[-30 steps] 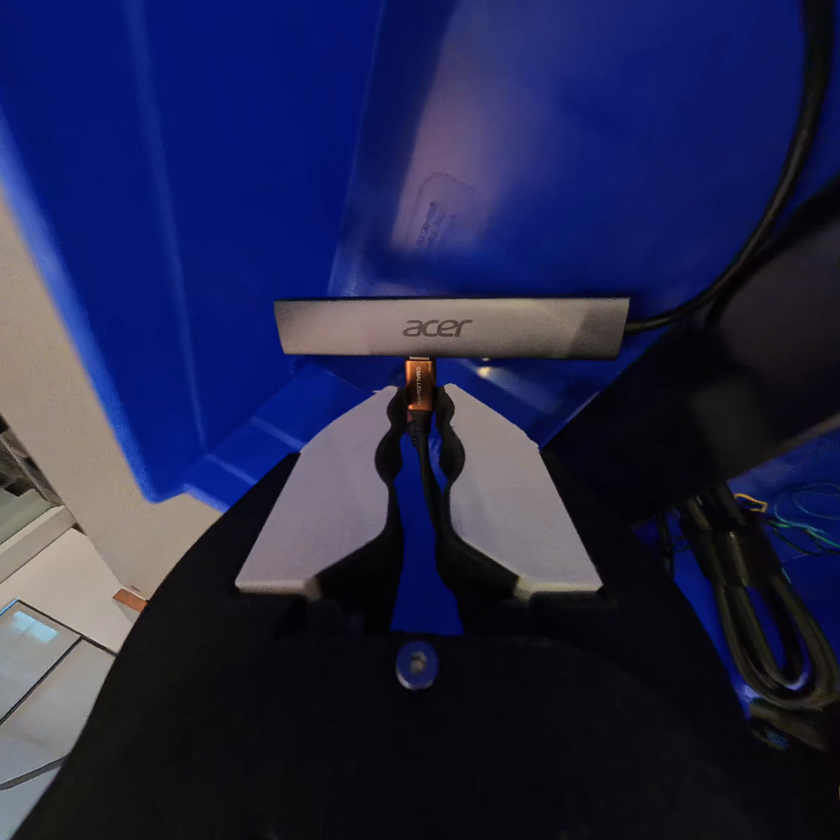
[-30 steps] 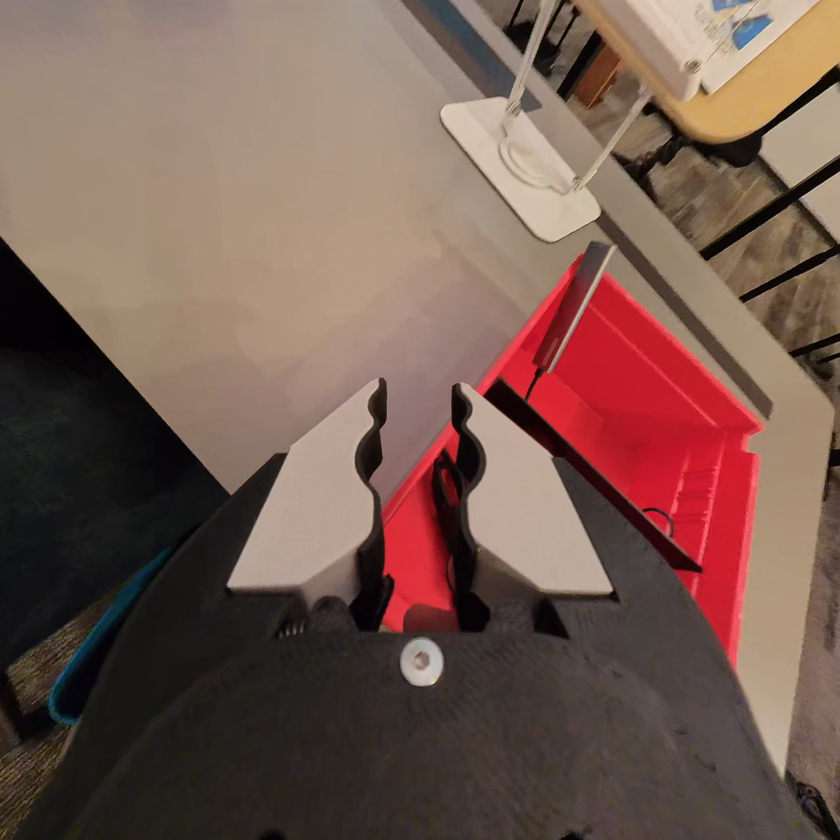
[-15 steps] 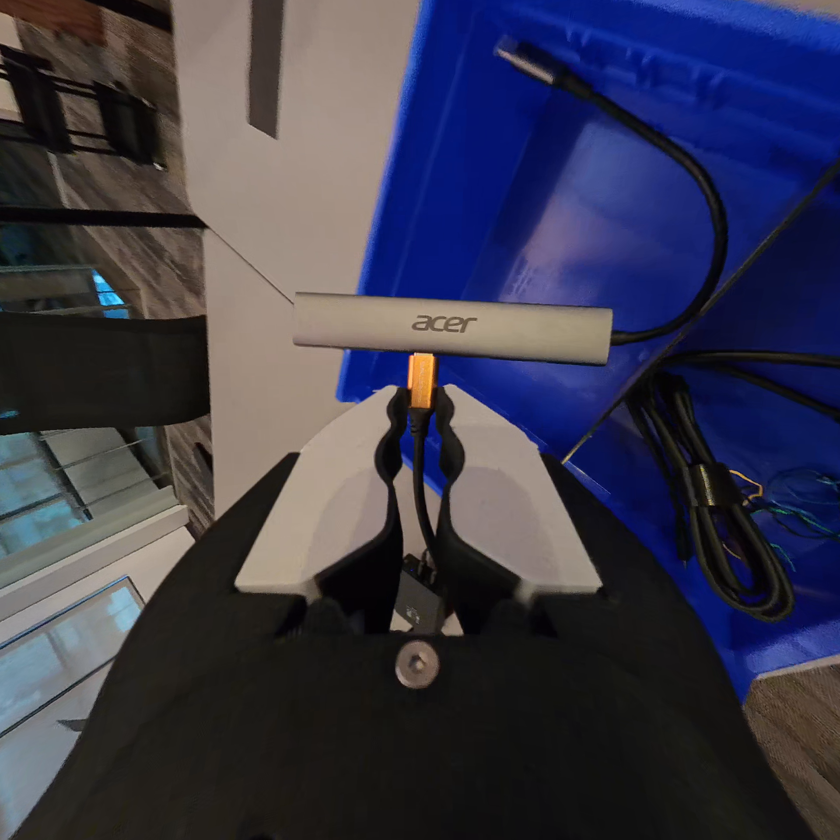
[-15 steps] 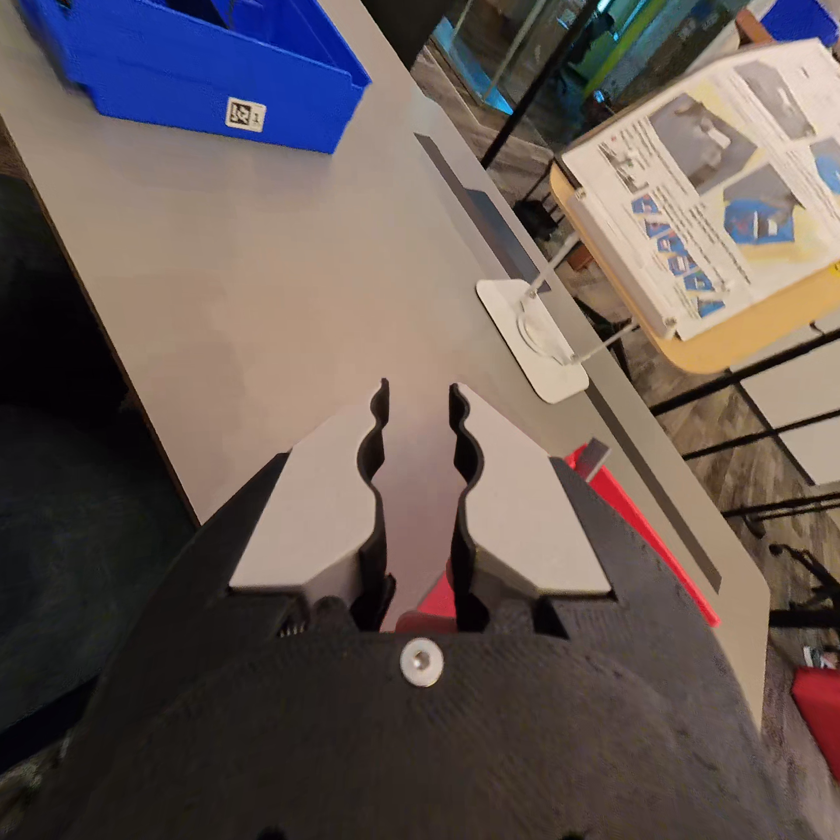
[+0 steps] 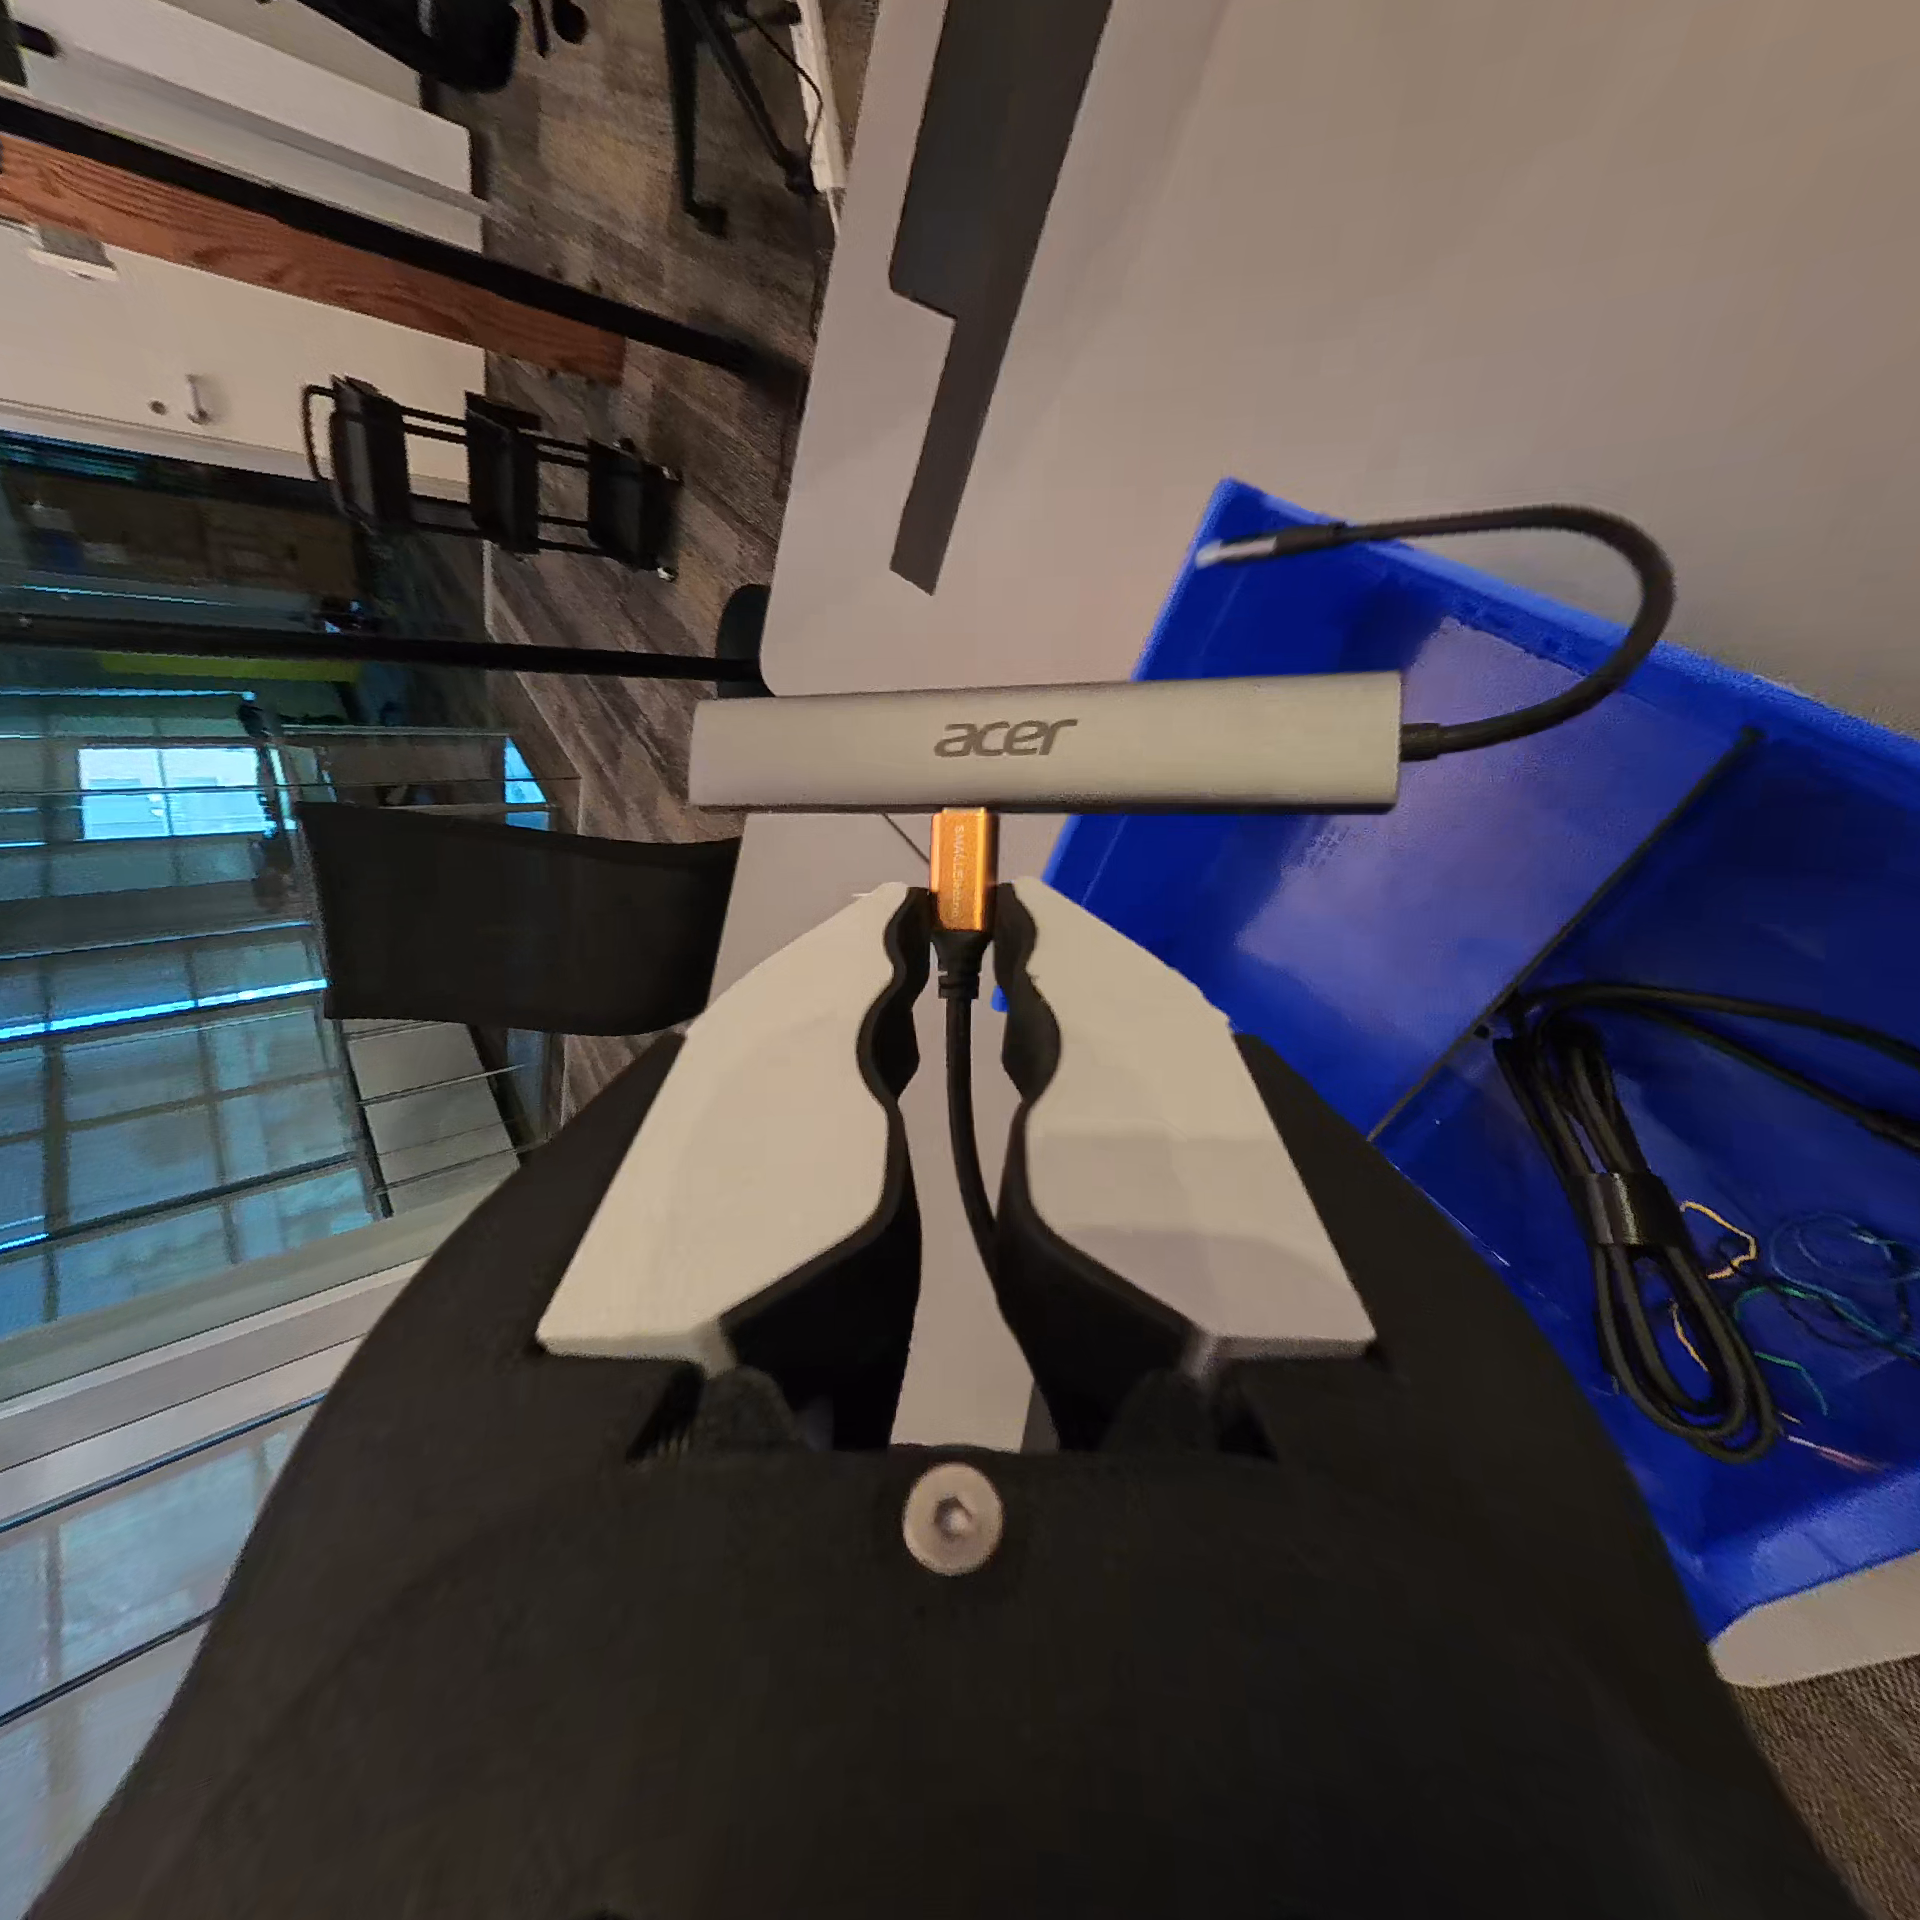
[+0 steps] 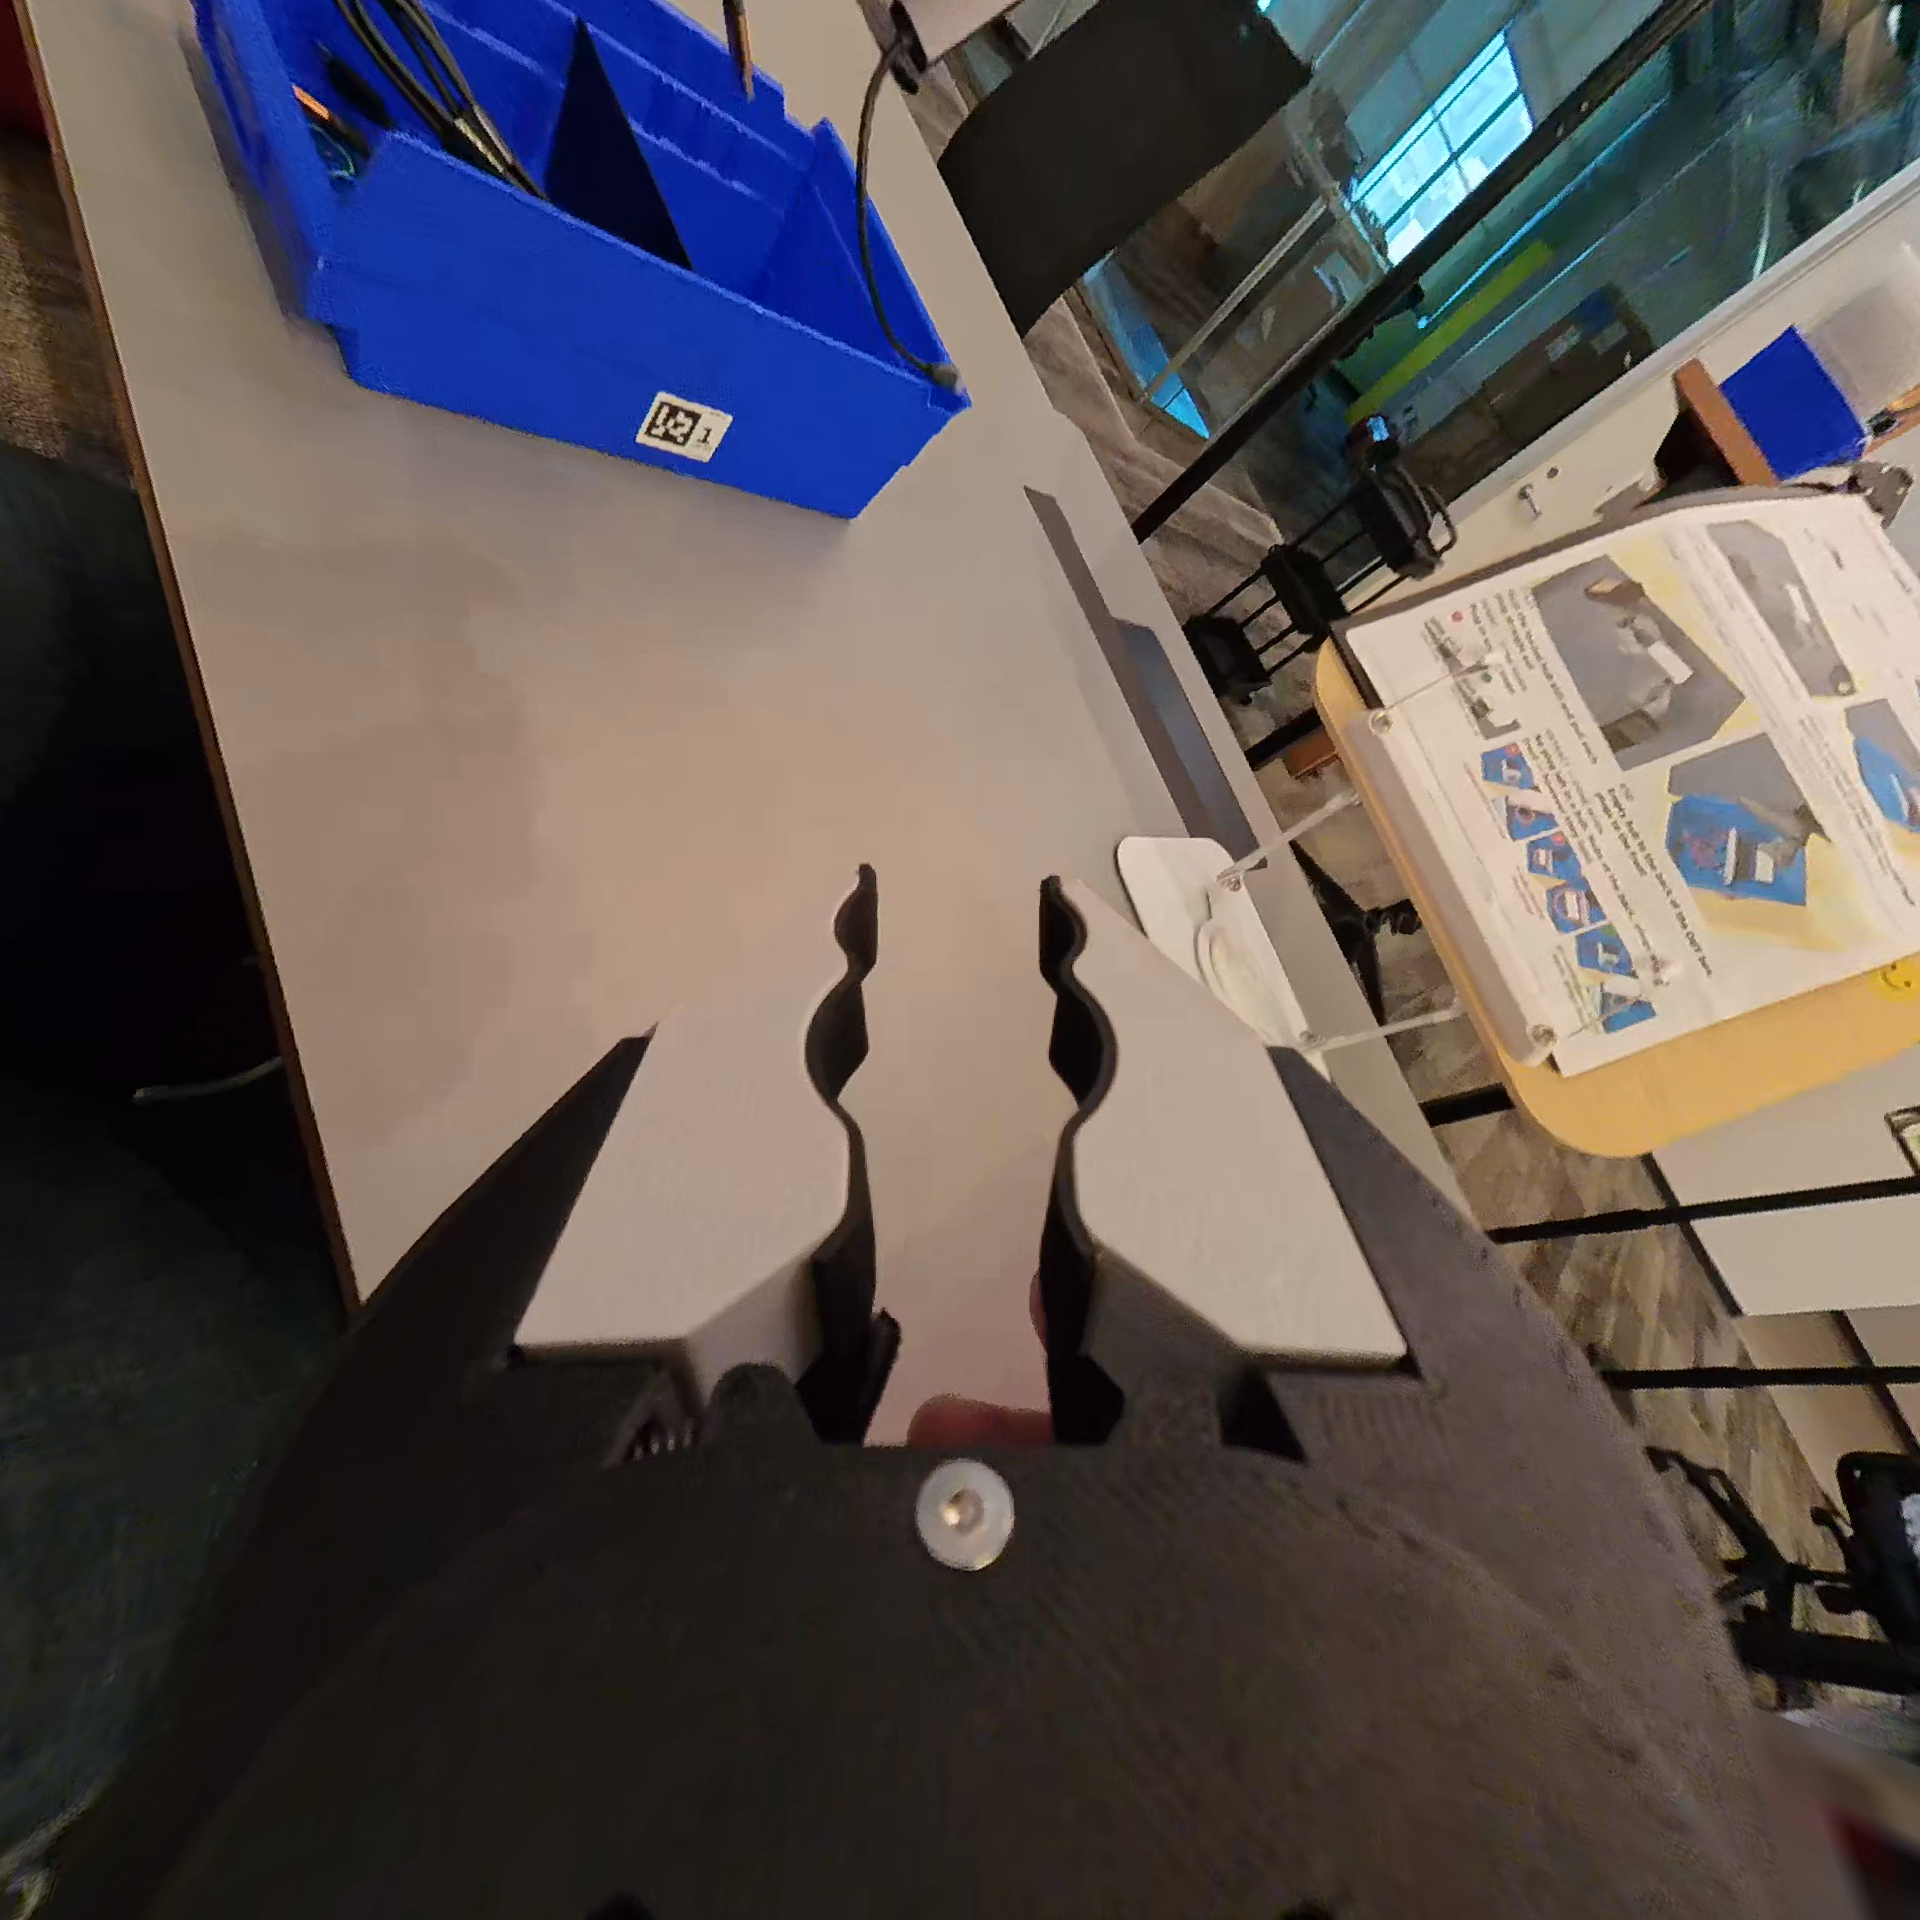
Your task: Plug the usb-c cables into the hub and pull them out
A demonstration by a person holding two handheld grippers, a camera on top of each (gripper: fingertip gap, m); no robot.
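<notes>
The blue bin, which filled the left wrist view a second ago, is now sitting down and to the right on the grey table. So the hub is being lifted out and carried clear of it, hanging in the air by its one plugged cable. That suggests the plugging half is done for this cable and the pull-out needs a second grip. The right gripper is swinging away from the red bin toward the blue one, its jaws apart and holding nothing over bare table. The hub is a slim grey bar lying crosswise just beyond the fingertips, its own black lead curling off its right end. The left gripper is staying clamped on the orange plug, seated in the hub's near edge.
</notes>
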